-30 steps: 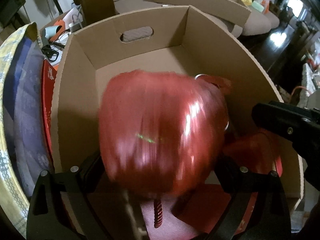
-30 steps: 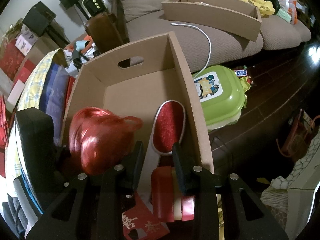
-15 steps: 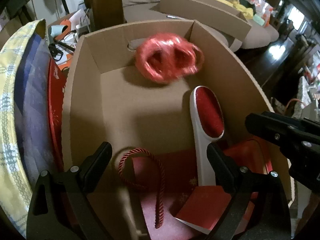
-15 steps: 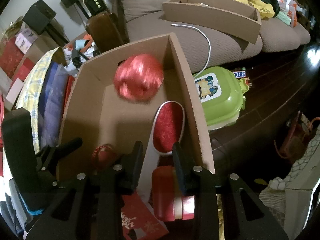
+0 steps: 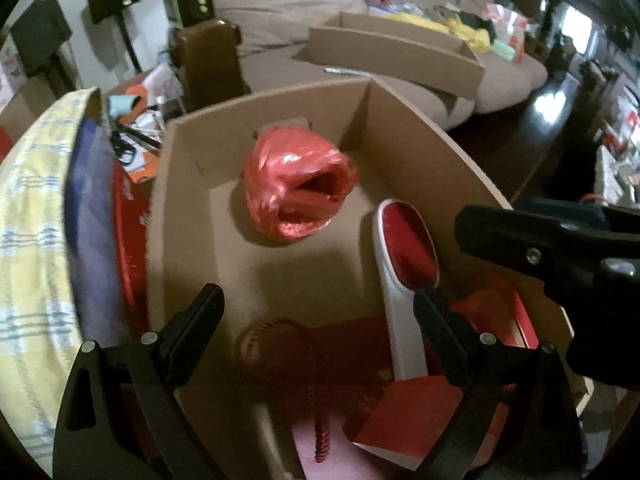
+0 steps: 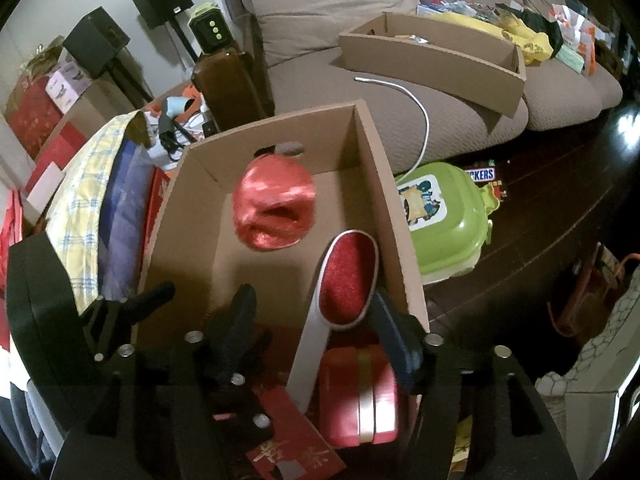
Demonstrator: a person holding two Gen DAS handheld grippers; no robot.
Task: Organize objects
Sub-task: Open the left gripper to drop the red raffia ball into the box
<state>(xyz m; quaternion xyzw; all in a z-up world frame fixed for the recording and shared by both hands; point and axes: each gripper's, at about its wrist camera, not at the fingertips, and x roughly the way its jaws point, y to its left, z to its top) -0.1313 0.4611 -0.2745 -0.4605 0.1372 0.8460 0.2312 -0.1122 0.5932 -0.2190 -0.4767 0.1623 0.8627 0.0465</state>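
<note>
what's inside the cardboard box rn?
Cardboard box holds a red twine ball, a red-and-white lint brush, red envelopes, a red cord, a red case. Anything beneath them is hidden.

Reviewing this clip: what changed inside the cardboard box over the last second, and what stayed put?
The left gripper let go of the red twine ball, which went to the far end of the cardboard box. The right gripper is opening around the lint brush, no longer clamping it. The brush, red cord and red envelopes stayed put.
</note>
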